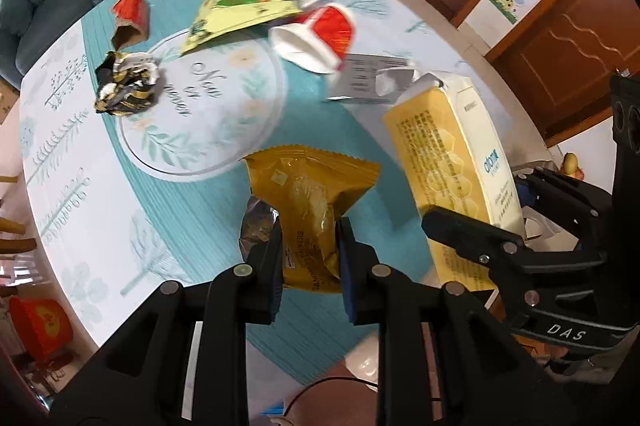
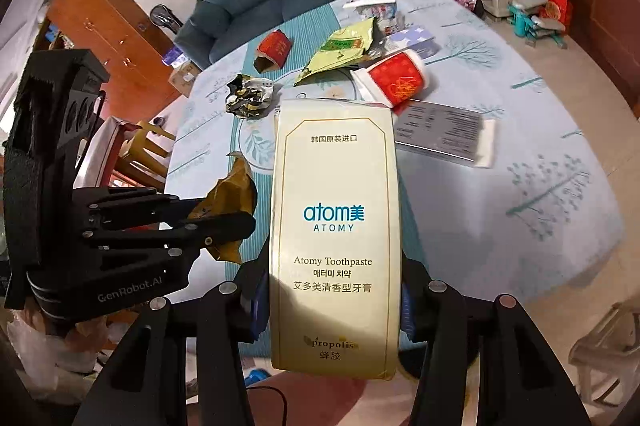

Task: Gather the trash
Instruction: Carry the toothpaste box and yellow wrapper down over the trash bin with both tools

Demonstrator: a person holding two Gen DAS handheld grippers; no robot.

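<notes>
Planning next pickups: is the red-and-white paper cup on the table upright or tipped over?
Tipped over. The red-and-white paper cup lies on its side on the table, its white inside facing sideways beside the yellow-green pouch.

Both tools are matte black plastic two-finger grippers with angular, open-framed linkage arms pinned by round silver rivets. The left gripper [image 1: 310,250] has blue pads inside its fingertips [image 1: 347,266]; the right gripper [image 2: 332,300] shows the same blue lining. White lettering reads "DAS" on the right tool's collar and "GenRobot.AI" on the left's
</notes>
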